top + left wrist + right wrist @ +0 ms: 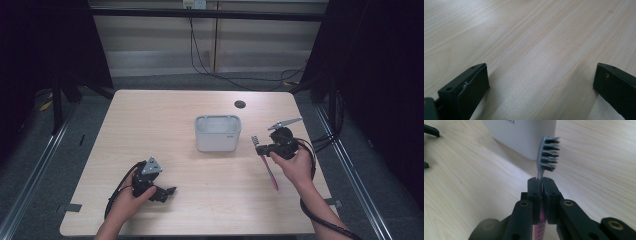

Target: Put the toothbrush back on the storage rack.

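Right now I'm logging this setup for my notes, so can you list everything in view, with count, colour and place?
Light wooden table: one, pale wood, centre of the floor, carries everything below.
White rectangular plastic bin: one, white-grey, middle of the table, open top.
Pink-handled toothbrush with grey head: one, clamped by its neck in the right gripper, to the right of the bin, head toward the bin.
Round black disc: one, black, far side of the table behind the bin.
Black cables: several, on the floor beyond the table.
Left gripper: one, black, near left of the table, fingers spread wide over bare wood.
Right gripper: one, black, closed on the toothbrush.
Person's hands: two, one per gripper.
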The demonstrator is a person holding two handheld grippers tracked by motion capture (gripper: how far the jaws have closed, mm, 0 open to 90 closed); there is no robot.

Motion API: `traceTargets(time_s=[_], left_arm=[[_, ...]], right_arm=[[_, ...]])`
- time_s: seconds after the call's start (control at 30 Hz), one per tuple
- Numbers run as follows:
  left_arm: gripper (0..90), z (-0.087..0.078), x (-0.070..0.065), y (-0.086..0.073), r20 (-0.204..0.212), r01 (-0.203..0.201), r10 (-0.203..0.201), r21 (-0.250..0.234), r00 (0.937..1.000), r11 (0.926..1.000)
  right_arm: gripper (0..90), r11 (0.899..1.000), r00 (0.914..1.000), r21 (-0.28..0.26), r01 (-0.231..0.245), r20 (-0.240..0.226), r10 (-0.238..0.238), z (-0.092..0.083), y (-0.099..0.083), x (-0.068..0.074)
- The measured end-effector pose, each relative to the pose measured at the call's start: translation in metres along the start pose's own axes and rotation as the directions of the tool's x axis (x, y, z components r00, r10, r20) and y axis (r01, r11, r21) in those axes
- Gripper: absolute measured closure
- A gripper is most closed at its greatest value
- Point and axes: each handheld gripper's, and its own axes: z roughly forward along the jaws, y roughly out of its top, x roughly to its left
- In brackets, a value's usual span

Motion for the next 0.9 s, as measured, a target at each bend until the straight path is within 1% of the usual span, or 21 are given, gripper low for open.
traceTargets(time_s=[0.13,0.17,0.23,0.33,0.43,0.47,0.57,0.63,0.8,0.9], left_arm=[[0.0,0.000,0.000,0.000,0.000,0.000,0.000,0.000,1.0000,1.0000],[0.0,0.000,0.000,0.000,0.000,0.000,0.000,0.000,1.0000,1.0000],[0.0,0.000,0.000,0.000,0.000,0.000,0.000,0.000,1.0000,1.0000],[0.0,0.000,0.000,0.000,0.000,0.000,0.000,0.000,1.0000,1.0000],[0.0,0.000,0.000,0.000,0.000,0.001,-0.001,0.000,1.0000,1.0000],[0.0,0.000,0.000,0.000,0.000,0.000,0.000,0.000,1.0000,1.0000],[0.0,0.000,0.000,0.000,-0.001,-0.001,0.001,0.000,1.0000,1.0000],[0.0,0.000,0.000,0.000,0.000,0.000,0.000,0.000,1.0000,1.0000],[0.0,0.000,0.000,0.000,-0.001,-0.001,0.001,-0.001,1.0000,1.0000],[0.0,0.000,0.000,0.000,-0.001,-0.001,0.001,-0.001,1.0000,1.0000]], right_arm=[[85.2,1.000,1.0000,-0.020,0.000,-0.005,0.000,-0.003,0.002,0.001],[85.2,0.999,0.9998,-0.044,-0.008,-0.016,0.007,-0.005,0.004,0.002],[85.2,0.999,0.9999,-0.048,-0.006,-0.016,0.006,-0.007,0.005,0.002],[85.2,0.997,0.9999,-0.077,-0.004,-0.013,0.003,-0.011,0.009,0.004],[85.2,0.995,1.0000,-0.103,-0.003,0.003,0.004,-0.015,0.012,0.005],[85.2,0.994,0.9999,-0.110,-0.009,0.003,0.010,-0.017,0.013,0.005],[85.2,0.992,0.9999,-0.123,-0.004,0.010,0.006,-0.019,0.016,0.005],[85.2,0.991,1.0000,-0.133,-0.004,0.004,0.005,-0.020,0.016,0.005],[85.2,0.984,0.9998,-0.178,-0.017,0.005,0.018,-0.025,0.020,0.005],[85.1,0.979,0.9999,-0.203,-0.013,0.003,0.014,-0.028,0.022,0.006]])
